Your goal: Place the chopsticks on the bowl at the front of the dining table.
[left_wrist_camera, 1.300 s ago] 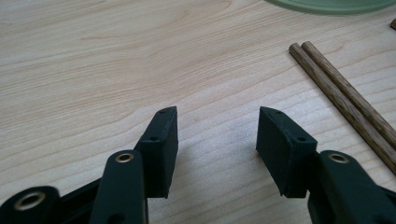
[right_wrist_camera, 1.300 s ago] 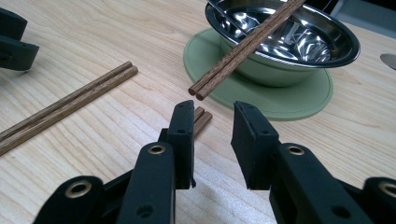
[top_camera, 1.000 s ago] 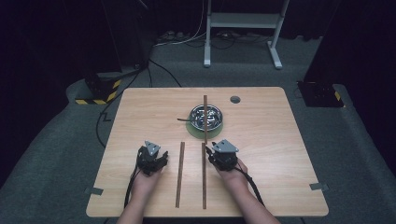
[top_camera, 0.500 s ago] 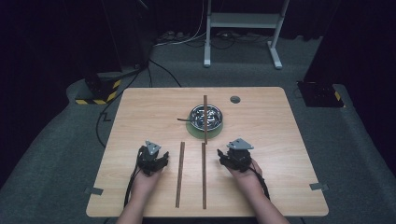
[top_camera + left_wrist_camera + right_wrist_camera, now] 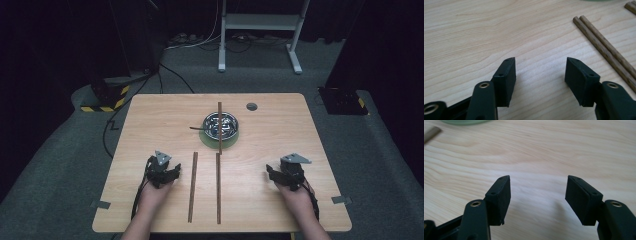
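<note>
Dark room – grey carpet (image 5: 60, 165) | wooden table (image 5: 150, 120) – chopsticks (image 5: 192, 187)

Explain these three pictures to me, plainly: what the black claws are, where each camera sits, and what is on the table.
A person sits at a wooden table, holding a two-jaw gripper in each hand: left gripper, right gripper. The wide picture comes from a camera overhead. The two close-ups come from cameras riding on each gripper, looking along its black jaws. Both stand open, holding nothing. On the table lie a metal bowl on a green plate, one chopstick across the bowl, and two pairs of chopsticks, the left pair and the right pair.
</note>
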A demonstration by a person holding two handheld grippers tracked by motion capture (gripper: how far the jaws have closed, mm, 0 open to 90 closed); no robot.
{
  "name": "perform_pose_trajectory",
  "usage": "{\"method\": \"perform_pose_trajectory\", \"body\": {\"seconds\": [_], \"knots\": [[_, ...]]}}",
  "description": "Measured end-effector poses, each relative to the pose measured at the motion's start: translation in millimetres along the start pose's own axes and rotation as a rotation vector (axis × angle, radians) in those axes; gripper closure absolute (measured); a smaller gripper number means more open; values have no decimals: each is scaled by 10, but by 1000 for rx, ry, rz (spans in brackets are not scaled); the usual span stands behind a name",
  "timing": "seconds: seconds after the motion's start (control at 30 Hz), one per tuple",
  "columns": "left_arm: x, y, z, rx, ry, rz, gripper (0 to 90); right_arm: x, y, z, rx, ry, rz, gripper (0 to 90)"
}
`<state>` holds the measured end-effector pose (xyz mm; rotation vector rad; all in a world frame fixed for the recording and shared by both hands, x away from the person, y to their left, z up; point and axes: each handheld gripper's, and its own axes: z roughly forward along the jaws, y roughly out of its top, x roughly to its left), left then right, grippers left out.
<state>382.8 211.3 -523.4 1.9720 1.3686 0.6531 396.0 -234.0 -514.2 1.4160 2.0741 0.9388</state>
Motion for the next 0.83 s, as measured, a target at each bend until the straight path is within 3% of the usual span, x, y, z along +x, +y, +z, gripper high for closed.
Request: {"method": "perform_pose_trajectory", "body": {"seconds": [0.07,0.17,0.37,0.47,0.6,0.83], "knots": [[73,-21,-43,26,-16,-10,389,-91,-52,-25,13,-15,22,367],[215,-95,-141,56,-13,-34,349,-185,-127,-49,28,-34,14,358],[506,-380,-401,51,20,-70,285,-308,-213,-132,31,-37,10,335],[628,-530,-528,52,24,-71,210,-344,-231,-144,25,-44,17,332],[644,-656,-598,17,41,-93,145,-349,-234,-145,24,-46,13,337],[632,-646,-582,7,19,-70,153,-339,-233,-146,25,-51,19,334]]}}
